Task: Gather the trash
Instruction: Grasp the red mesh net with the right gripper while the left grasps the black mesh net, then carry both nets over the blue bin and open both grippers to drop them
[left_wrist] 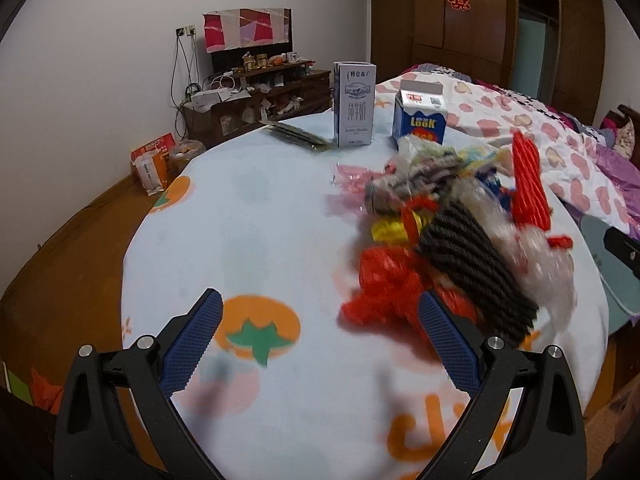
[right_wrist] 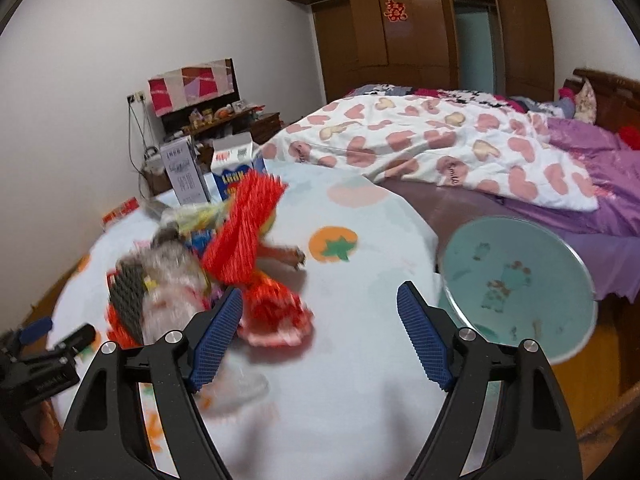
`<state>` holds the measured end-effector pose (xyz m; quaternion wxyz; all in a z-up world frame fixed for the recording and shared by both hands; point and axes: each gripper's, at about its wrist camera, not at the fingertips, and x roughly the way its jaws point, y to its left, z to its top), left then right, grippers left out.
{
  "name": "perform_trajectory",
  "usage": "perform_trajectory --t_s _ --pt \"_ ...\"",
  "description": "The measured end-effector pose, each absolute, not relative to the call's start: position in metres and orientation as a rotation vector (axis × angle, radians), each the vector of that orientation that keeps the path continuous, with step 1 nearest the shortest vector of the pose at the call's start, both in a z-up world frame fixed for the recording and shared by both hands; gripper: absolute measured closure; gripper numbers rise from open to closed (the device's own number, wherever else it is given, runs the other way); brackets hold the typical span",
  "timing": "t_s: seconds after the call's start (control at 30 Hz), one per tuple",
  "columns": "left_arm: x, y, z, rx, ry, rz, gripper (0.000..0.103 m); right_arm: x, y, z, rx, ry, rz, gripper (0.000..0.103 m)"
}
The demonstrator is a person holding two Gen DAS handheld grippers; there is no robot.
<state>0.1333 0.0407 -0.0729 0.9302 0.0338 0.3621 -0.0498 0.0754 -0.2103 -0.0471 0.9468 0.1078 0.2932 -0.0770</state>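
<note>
A blurred heap of trash (left_wrist: 452, 224) lies on the round table (left_wrist: 248, 208) with the fruit-print cloth: red foam netting (left_wrist: 530, 182), black netting (left_wrist: 476, 268), a red plastic bag (left_wrist: 384, 292), clear and yellow wrappers. The heap also shows in the right wrist view (right_wrist: 224, 260). My left gripper (left_wrist: 320, 320) is open and empty, just left of the heap, its right finger by the red bag. My right gripper (right_wrist: 320, 312) is open and empty, just right of the heap, its left finger near the red plastic (right_wrist: 276, 312).
A tall milk carton (left_wrist: 355, 104) and a blue LOOK carton (left_wrist: 420, 114) stand at the table's far side, with a dark flat packet (left_wrist: 296, 136) beside them. A round teal tray (right_wrist: 516, 280) sits right of the table. A bed (right_wrist: 460, 148) lies behind.
</note>
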Motion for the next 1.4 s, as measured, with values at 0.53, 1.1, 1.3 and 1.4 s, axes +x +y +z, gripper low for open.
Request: perform_trajectory --t_s 0.53,1.1,1.3,1.4 --pt "0.169 -0.004 -0.059 0.080 0.761 -0.302 0.030 0.176 -0.198 -0.075 0.328 0.758 0.093 0.074" --pt "0.170 -0.020 -0.051 0.027 0.756 -0.370 0.082 0.111 -0.221 -0.045 0.389 0.619 0.107 0.085" --pt "0.157 -0.008 -0.010 0.037 0.624 -0.310 0.083 0.093 -0.232 -0.037 0.382 0.584 0.067 0.086" --pt "0.154 -0.010 0.006 0.024 0.585 -0.327 0.083 0.085 -0.238 -0.033 0.378 0.567 0.038 0.086"
